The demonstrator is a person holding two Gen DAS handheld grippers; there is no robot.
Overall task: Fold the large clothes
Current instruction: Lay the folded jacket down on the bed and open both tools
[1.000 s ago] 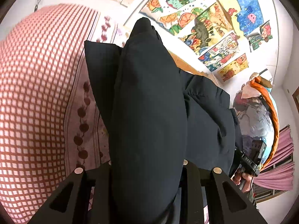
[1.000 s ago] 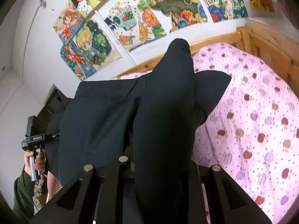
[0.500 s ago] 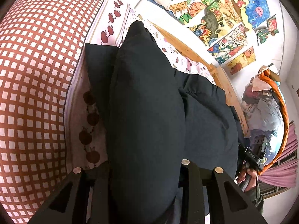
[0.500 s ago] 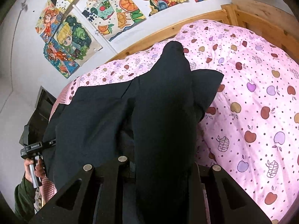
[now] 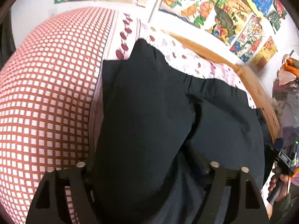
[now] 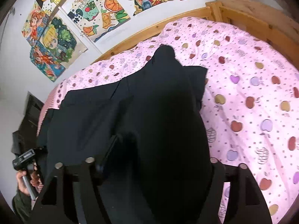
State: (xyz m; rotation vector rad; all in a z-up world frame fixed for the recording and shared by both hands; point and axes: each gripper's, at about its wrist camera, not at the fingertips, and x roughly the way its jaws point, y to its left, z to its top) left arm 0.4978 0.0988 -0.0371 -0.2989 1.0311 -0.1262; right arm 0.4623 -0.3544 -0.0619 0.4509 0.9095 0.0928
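Note:
A large black garment (image 5: 153, 112) hangs between my two grippers over the bed; it also fills the middle of the right wrist view (image 6: 164, 123). My left gripper (image 5: 147, 169) is shut on a bunched edge of the garment. My right gripper (image 6: 151, 166) is shut on another bunched edge. The cloth drapes over both sets of fingers and hides the tips. The far hem lies low on the pink duvet (image 6: 252, 85). The other gripper and the hand holding it show at the right edge of the left wrist view (image 5: 284, 160) and at the left edge of the right wrist view (image 6: 26, 158).
A red-checked pillow (image 5: 46, 97) lies left of the garment. The wooden bed frame (image 6: 248, 15) runs along the far side. Colourful drawings (image 6: 104, 5) cover the white wall. A dark cabinet (image 6: 31, 112) stands at the left.
Both grippers have tilted down and lowered toward the bed. The garment has spread wider and its far edge has come down onto the duvet.

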